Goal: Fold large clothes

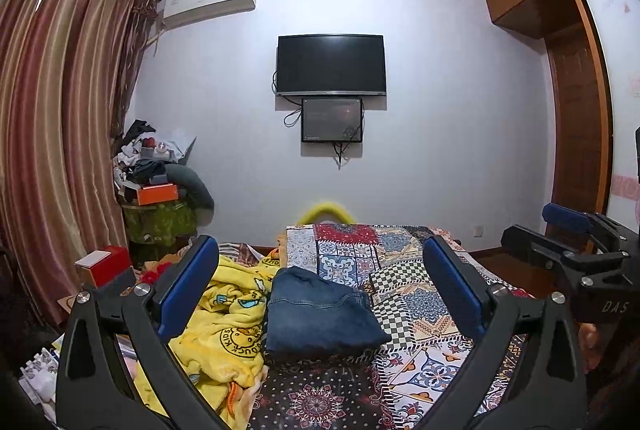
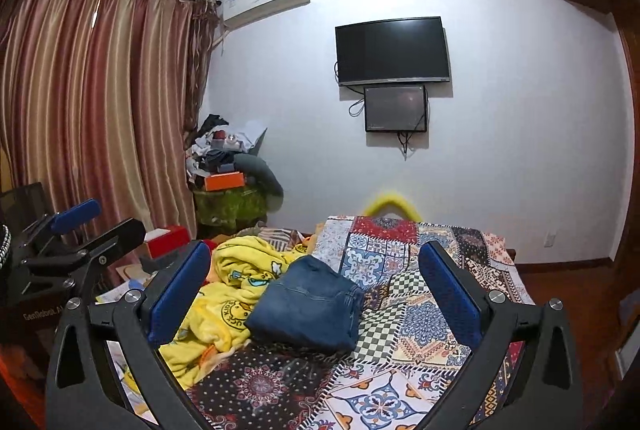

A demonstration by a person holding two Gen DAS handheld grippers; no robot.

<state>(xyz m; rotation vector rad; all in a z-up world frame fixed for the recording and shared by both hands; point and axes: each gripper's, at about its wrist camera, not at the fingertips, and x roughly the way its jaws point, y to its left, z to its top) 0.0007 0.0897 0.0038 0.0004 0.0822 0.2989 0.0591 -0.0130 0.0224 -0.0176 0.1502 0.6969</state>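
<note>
Folded jeans [image 2: 306, 304] on the bed, apparently just beyond the wide-open right claw [image 2: 314, 284].

Folded jeans [image 1: 320, 314] on bed [image 1: 416, 294], blanket [image 1: 224, 322] touching their left; TV [image 1: 331, 65] on wall behind.

The left gripper [image 1: 320, 282] and the right gripper [image 2: 314, 284] point roughly level, side by side, jaws wide apart and empty.
</note>
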